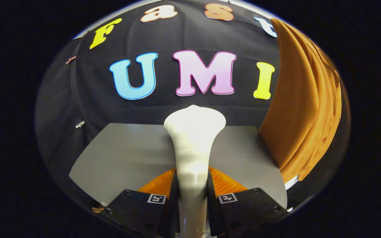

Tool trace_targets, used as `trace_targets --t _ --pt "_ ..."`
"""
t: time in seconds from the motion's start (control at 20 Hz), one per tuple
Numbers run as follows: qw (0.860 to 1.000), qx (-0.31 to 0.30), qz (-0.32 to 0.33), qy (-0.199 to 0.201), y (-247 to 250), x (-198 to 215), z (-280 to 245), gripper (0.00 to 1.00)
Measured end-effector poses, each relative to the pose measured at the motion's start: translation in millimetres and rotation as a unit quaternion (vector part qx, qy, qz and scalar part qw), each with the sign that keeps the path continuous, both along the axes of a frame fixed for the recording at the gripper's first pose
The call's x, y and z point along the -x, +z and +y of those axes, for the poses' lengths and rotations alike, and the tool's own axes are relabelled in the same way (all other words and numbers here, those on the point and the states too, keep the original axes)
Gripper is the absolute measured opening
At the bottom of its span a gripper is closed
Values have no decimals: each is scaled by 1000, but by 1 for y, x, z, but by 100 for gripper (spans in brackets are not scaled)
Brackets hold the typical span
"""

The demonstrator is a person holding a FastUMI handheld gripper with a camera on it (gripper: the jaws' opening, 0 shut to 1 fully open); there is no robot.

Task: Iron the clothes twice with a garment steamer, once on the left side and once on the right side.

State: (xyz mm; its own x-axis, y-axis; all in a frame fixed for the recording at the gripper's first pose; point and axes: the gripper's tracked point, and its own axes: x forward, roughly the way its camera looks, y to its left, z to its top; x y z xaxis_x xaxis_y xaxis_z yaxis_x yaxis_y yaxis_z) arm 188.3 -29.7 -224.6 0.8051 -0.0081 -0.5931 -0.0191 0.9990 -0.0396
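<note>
gripper clamping steamer, garment right

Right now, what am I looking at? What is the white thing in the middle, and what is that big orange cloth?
The camera rides on a hand-held gripper, a tool with two fingers that a person carries. It looks forward along those fingers, so they show at the bottom. The fingers are squeezed shut on the handle of a white garment steamer, whose wide head points away toward the black wall. Beneath it is a grey table. The orange cloth is the garment, hanging to the right of the steamer. The steamer is not touching it yet.
</note>
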Motion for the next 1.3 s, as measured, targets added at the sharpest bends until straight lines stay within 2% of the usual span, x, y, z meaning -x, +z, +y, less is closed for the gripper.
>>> trace_targets --t 0.05,0.35,0.8,1.0,1.3 --pt "1000 -2 -12 -3 10 4 0 38" --pt "997 -1 -69 -32 57 40 -6 38" --pt "985 2 -158 -63 125 119 -4 38" --pt "978 4 -191 -80 151 133 -40 37" --pt "972 -6 -210 -110 163 121 -143 37"
